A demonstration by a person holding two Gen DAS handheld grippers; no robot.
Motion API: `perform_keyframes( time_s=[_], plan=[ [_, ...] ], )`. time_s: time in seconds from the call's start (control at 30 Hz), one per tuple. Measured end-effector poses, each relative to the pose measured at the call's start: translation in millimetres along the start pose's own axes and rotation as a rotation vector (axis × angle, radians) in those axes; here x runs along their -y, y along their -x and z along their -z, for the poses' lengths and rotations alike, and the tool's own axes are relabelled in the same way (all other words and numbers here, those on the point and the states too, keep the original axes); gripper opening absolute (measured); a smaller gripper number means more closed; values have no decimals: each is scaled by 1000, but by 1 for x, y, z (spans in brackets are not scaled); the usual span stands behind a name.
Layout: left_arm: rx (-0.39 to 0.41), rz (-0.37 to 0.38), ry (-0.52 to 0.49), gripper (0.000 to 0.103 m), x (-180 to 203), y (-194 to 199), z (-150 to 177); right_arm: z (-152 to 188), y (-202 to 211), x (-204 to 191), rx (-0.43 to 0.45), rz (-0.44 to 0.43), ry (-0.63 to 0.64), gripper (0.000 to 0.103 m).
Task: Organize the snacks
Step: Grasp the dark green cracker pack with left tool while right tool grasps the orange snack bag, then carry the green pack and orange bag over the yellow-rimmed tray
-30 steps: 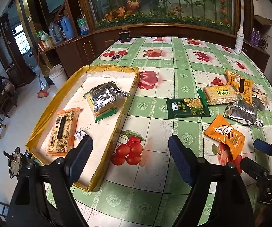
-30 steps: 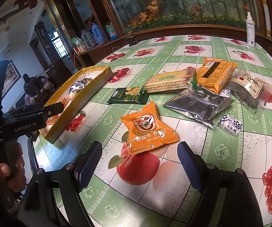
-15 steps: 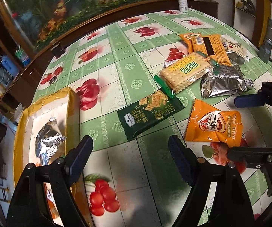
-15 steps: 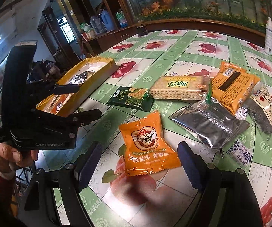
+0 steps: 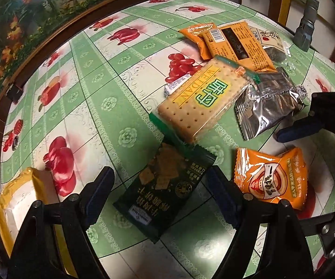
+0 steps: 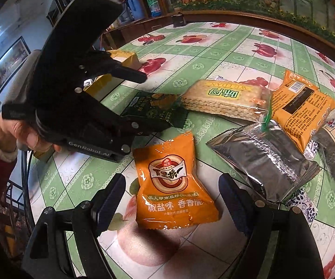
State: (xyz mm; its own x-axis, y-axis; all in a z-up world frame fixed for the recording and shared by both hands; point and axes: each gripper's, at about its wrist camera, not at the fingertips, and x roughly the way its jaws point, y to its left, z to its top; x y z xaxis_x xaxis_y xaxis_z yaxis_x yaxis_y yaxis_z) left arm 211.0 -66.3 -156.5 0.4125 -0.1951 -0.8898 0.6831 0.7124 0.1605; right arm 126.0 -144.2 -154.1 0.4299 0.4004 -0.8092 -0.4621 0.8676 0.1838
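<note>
1. Change since one second ago: the left tongs (image 5: 160,193) have swung away from the yellow tray (image 5: 16,200), which filled the left wrist view then and now shows only as a corner at lower left. The tongs now point at the loose snacks on the desk (image 5: 111,107).
2. Meaning for the task: the left side appears to have finished at the tray and is lining up the next pickup. The tray already held several packets in the earlier view; a cluster remains on the desk, so the sorting looks partly done.
3. Left tongs: spread wide, holding nothing. The dark green cracker packet (image 5: 165,193) lies flat between the two fingers — contact with the pads cannot be confirmed.
4. Right tongs (image 6: 172,197): spread wide, holding nothing. The orange seed packet (image 6: 174,186) lies flat between the fingers, apart from both pads as far as can be seen.
5. Remaining snacks: the cream biscuit pack (image 5: 202,102) touches the far end of the green packet; the silver foil pouch (image 5: 267,102) lies just beside it, overlapping its right end; an orange barcode packet (image 5: 237,46) sits further back.
6. Next move, as a judgement: close the left tongs on the green packet and carry it back to the tray.
</note>
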Motion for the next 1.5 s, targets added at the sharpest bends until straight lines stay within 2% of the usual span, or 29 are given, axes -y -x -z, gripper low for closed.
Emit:
perform_keyframes(
  time_s=[0.17,0.23,0.27,0.33,0.43,0.47,0.57,0.9,1.03,1.1,1.33,1.5],
  plan=[
    [8,137,68,83,-4,-6,4,2,0,-2,5,31,14,80],
    [17,134,80,83,-1,-4,7,3,1,-2,8,60,18,73],
    [19,131,84,81,0,-3,9,4,3,-2,10,74,18,66],
    [27,128,91,75,3,1,13,6,5,1,15,73,10,62],
    [28,123,98,54,9,9,18,8,7,-1,17,88,14,62],
    [26,118,105,43,11,12,20,9,7,-1,18,90,11,62],
    [27,88,123,43,14,14,25,12,12,0,27,88,-11,61],
    [53,72,213,42,27,32,58,28,37,4,82,74,-72,60],
    [69,58,304,42,22,42,74,30,49,7,117,65,-99,60],
    [87,30,363,42,18,50,82,31,54,7,134,54,-111,60],
    [145,-151,516,42,17,83,108,30,51,-2,144,29,-118,60],
    [163,-277,589,43,7,106,125,26,47,-18,144,-1,-95,60]
  ],
)
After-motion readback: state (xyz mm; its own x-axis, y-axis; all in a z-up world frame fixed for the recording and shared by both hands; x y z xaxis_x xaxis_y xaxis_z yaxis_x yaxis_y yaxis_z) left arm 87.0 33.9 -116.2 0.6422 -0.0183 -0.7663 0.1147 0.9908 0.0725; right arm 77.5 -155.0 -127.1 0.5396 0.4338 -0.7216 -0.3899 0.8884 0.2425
